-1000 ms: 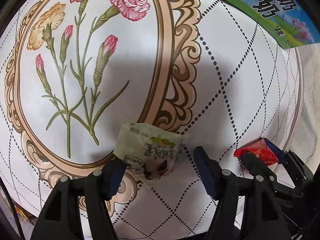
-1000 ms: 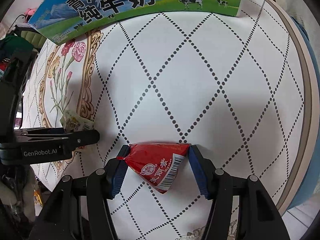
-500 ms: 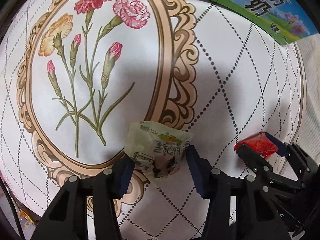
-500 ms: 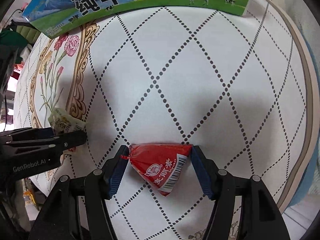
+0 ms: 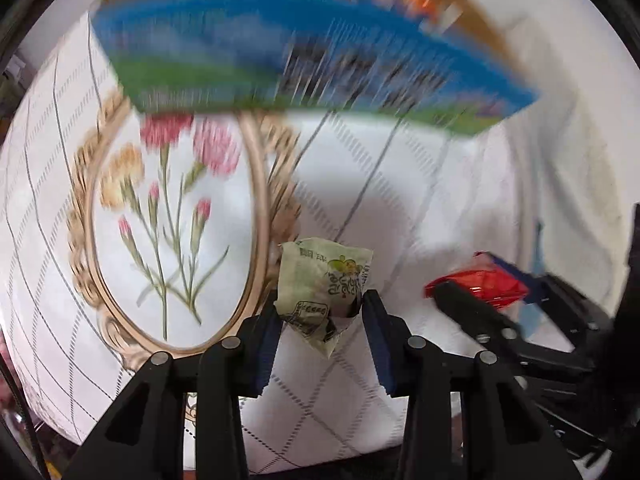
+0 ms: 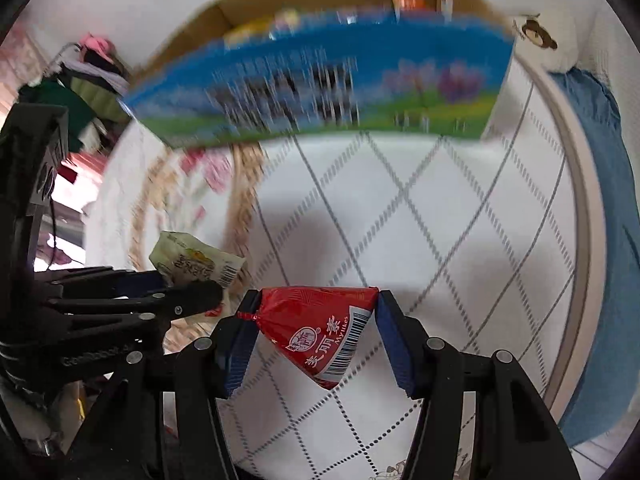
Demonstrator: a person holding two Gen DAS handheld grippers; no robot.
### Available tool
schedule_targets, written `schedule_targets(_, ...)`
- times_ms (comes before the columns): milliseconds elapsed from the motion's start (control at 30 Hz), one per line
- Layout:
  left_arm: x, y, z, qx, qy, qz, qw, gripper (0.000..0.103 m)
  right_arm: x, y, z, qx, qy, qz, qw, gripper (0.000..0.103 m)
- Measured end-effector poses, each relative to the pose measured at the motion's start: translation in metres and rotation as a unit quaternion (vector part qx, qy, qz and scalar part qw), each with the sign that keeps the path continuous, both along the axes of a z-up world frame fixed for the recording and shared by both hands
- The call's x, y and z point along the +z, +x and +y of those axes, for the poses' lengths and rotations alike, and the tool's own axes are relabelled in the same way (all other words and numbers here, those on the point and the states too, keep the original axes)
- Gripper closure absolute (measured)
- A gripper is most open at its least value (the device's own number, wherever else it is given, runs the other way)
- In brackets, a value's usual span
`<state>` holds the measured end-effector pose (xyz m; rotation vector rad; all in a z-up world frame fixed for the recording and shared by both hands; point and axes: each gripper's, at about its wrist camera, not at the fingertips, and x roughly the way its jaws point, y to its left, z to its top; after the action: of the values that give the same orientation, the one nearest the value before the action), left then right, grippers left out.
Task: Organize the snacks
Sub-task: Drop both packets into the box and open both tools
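Note:
My left gripper [image 5: 320,312] is shut on a pale green snack packet [image 5: 324,280] and holds it above the tablecloth; the packet also shows in the right wrist view [image 6: 192,260]. My right gripper [image 6: 316,320] is shut on a red triangular snack packet [image 6: 320,328] with a barcode; it shows at the right of the left wrist view [image 5: 484,280]. The two grippers are side by side, left one to the left [image 6: 192,292]. A blue and green milk carton box [image 6: 320,80] stands open at the far side, with snacks inside, blurred.
The round table has a white cloth [image 6: 440,220] with dotted diamonds and a flower medallion [image 5: 172,220]. A blue cloth [image 6: 608,200] hangs past the right edge. Clothes and clutter [image 6: 88,80] lie beyond the left edge.
Both grippers have lifted with their packets and tilted up toward the box, which now fills the top of both views. The left gripper closed on the green packet. The views are motion-blurred.

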<state>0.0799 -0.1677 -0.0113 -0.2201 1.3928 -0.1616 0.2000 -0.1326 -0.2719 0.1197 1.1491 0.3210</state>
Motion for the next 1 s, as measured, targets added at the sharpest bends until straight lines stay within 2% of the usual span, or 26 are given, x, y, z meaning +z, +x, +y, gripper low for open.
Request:
schedule_targets(200, 0.094, 0.05, 0.002, -0.003, -0.032, -0.084, 0.996, 0.066, 0.076, 0.031, -0.016, -0.001, 0.026, -0.071, 0.997, 0.043)
schedule_targets(333, 0.13, 0.096, 0.011, -0.001, -0.003, -0.124, 0.9923, 0.066, 0.114, 0.063, -0.03, -0.005, 0.018, -0.103, 0.995, 0.043)
schedule_targets(433, 0.125, 0.131, 0.016, 0.002, 0.019, -0.122, 0.9923, 0.066, 0.121, 0.098, -0.032, -0.008, 0.016, -0.109, 0.994, 0.043)
schedule_targets(533, 0.101, 0.154, 0.028, 0.002, 0.04, -0.099, 0.9943, 0.066, 0.119, 0.13, -0.031, -0.004, 0.005, -0.096, 0.995, 0.043)
schedule_targets(700, 0.047, 0.184, 0.038, 0.009, 0.041, -0.017, 0.999, 0.066, 0.09, 0.171, -0.023, 0.01, -0.01, -0.036, 0.999, 0.042)
schedule_targets(867, 0.017, 0.19, 0.037, -0.002, 0.059, 0.031, 0.9978, 0.065, 0.058, 0.187, -0.024, 0.016, -0.015, 0.04, 0.999, 0.038)
schedule_targets(900, 0.015, 0.19, 0.037, 0.001, 0.066, 0.033, 0.9973, 0.065, 0.054, 0.187, -0.024, 0.015, -0.019, 0.047, 0.999, 0.035)
schedule_targets(967, 0.013, 0.19, 0.037, 0.004, 0.082, 0.033, 0.9961, 0.058, 0.05, 0.188, -0.027, 0.005, -0.03, 0.052, 0.998, 0.023)
schedule_targets(1000, 0.012, 0.19, 0.038, 0.01, 0.086, 0.034, 0.9957, 0.045, 0.05, 0.189, -0.029, -0.001, -0.034, 0.053, 0.998, 0.014)
